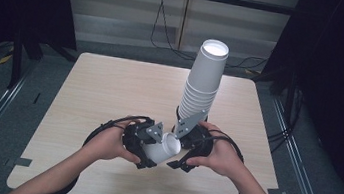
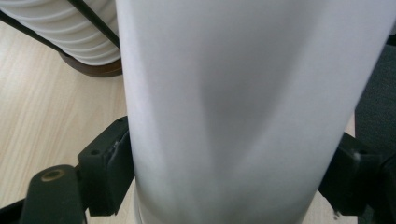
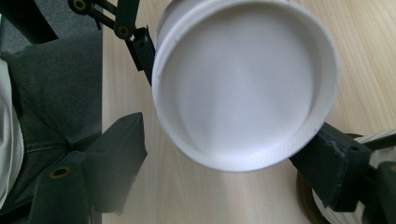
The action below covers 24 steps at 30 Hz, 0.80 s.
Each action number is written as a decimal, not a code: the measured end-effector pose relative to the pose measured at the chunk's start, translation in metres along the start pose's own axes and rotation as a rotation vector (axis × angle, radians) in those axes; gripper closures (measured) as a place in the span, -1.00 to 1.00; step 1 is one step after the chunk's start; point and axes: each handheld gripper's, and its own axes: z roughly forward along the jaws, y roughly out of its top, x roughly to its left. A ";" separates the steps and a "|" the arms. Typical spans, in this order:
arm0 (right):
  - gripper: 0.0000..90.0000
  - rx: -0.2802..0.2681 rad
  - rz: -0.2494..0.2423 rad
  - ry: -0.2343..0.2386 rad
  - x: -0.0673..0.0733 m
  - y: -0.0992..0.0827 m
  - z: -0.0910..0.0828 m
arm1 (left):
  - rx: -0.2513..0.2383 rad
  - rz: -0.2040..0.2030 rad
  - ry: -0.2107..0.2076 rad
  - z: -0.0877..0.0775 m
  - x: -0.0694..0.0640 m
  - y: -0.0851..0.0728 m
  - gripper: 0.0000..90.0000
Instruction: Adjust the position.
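Left gripper view: left gripper clamps white cup; right gripper jaws apart, straddling its rim.

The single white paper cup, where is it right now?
In the high view, the single white paper cup lies tilted near the table's front edge, clamped in the left gripper, just in front of the tall stack of white paper cups.

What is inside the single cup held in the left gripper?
In the right gripper view the single cup faces the camera open, showing bare white walls and bottom, nothing inside. The left gripper clamps its sides. The right gripper's jaws partly cover the rim's lower edge.
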 end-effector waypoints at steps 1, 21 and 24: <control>-0.55 0.006 0.000 -0.003 0.000 0.001 0.000 | 0.004 0.006 -0.005 0.001 -0.001 0.001 -0.60; -0.49 -0.028 0.037 0.048 -0.001 0.007 0.007 | 0.009 0.093 -0.026 0.006 -0.005 0.007 -0.60; -0.45 -0.048 0.036 0.047 -0.001 0.006 0.006 | 0.007 0.097 -0.018 0.006 -0.005 0.008 -0.60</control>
